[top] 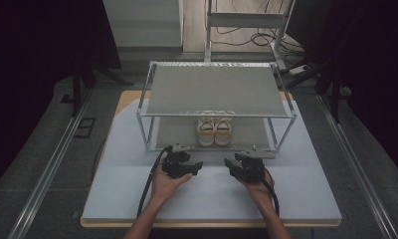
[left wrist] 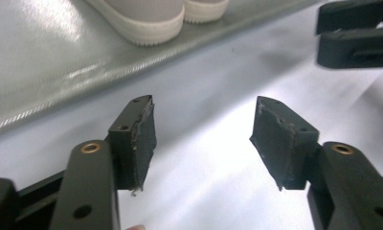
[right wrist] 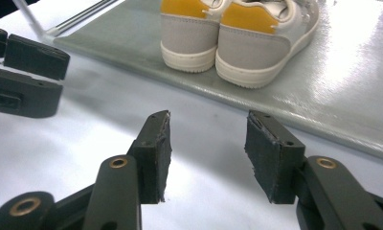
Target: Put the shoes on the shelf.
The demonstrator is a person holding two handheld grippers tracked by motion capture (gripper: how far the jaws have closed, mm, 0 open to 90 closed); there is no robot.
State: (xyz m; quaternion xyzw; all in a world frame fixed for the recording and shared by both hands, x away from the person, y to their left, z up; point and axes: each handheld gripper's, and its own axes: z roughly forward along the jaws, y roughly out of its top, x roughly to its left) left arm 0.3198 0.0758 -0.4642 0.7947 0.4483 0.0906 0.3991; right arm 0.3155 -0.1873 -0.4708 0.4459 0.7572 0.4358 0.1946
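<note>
Both tongs, left [top: 197, 167] and right [top: 229, 163], stood open and empty; shoes [top: 214, 130] sat shelved just ahead, so withdrawal seemed next.

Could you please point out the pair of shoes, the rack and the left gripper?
pair of shoes [right wrist: 237, 40], right gripper view, heel of the nearer shoe.
rack [top: 214, 89], high view, top shelf.
left gripper [left wrist: 204, 127], left gripper view, between its fingers.

I am holding my left gripper [top: 194, 167] and my right gripper [top: 230, 164] low over the desk, side by side, near each other and apart, tips angled inward toward one another. Both sets of jaws are standing parted with nothing between the pads [left wrist: 142, 139]. My forearms are reaching in from the near edge.
</note>
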